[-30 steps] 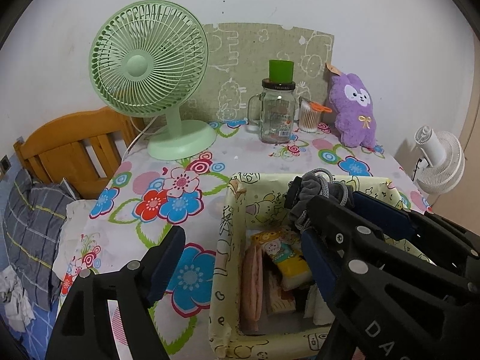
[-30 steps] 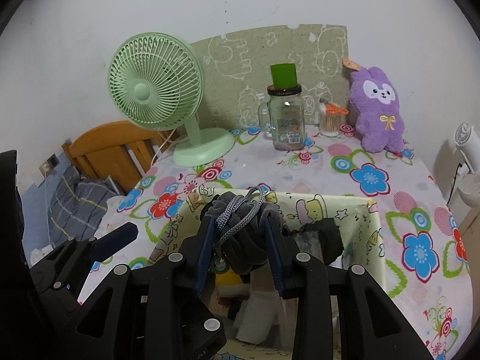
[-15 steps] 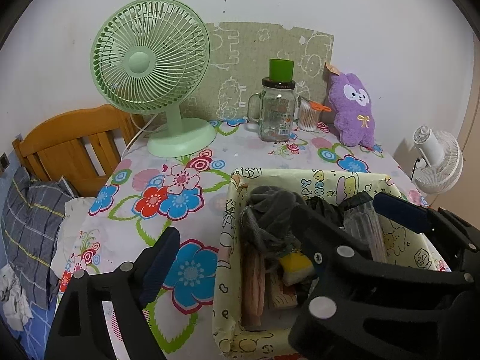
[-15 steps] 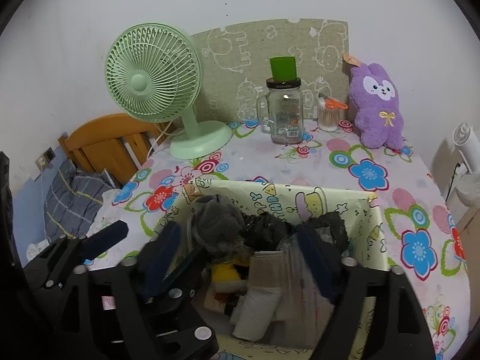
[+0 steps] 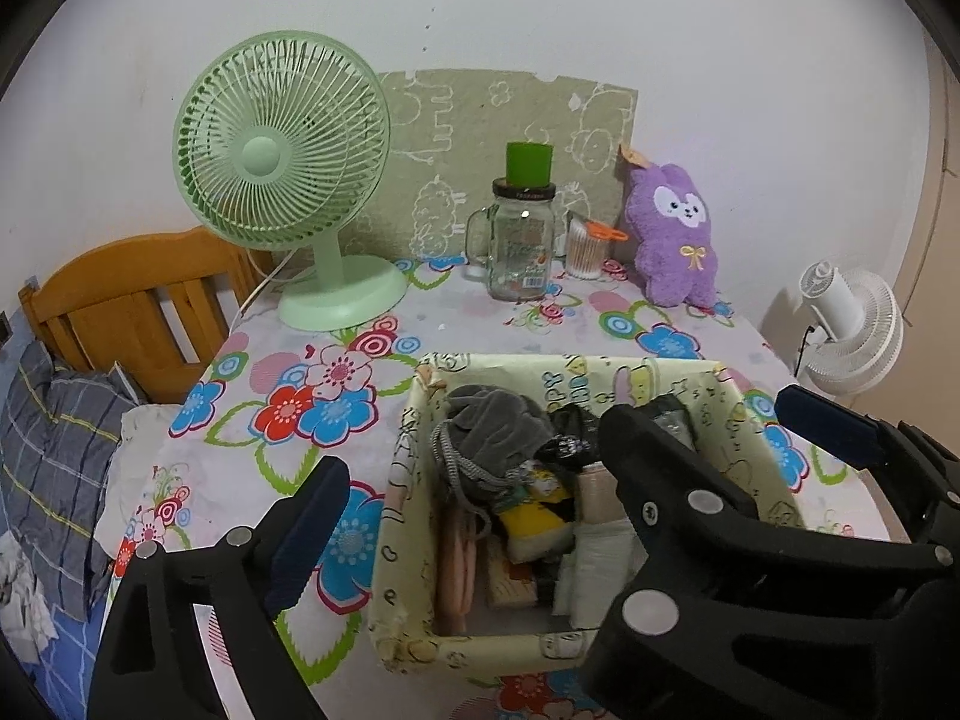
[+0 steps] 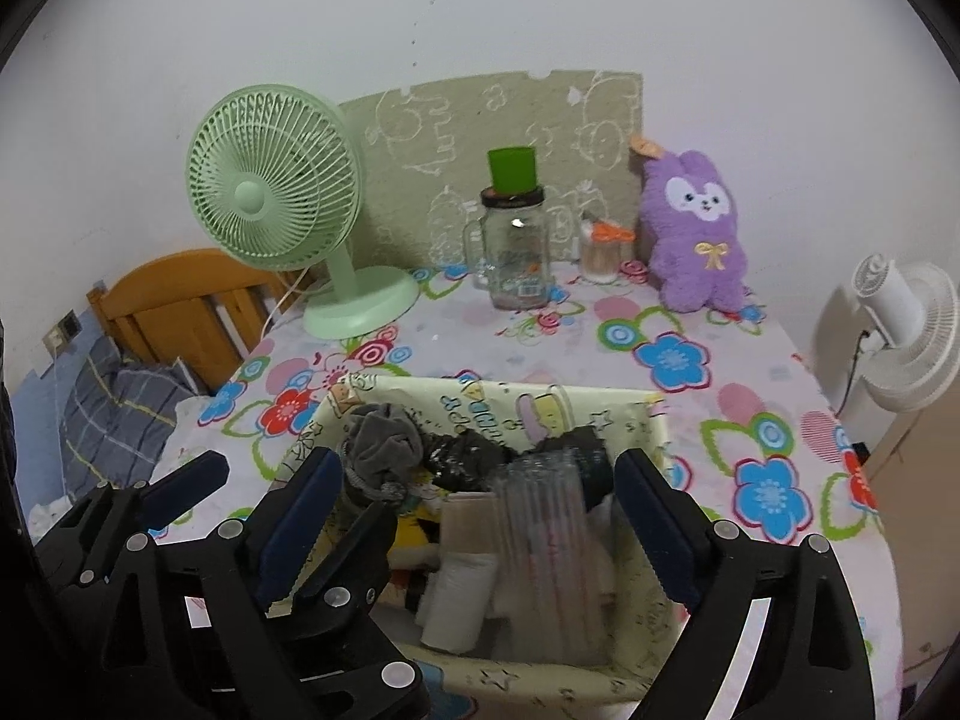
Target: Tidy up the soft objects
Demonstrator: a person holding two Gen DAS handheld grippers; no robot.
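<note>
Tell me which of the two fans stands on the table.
The green fan, its base on the floral tablecloth; the white fan sits beyond the table's right edge.

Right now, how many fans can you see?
2: a mint-green desk fan on the floral table's back left, and a white fan beyond its right edge. Others may be out of view.

two fans (image 5: 282, 138) (image 5: 852, 330) (green, white), one plush (image 5: 678, 234), one jar (image 5: 521, 246)

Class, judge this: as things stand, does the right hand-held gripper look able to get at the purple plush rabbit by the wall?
Probably yes. The right hand-held gripper is open and empty over the box, and only bare tablecloth lies between it and the purple plush rabbit.
</note>
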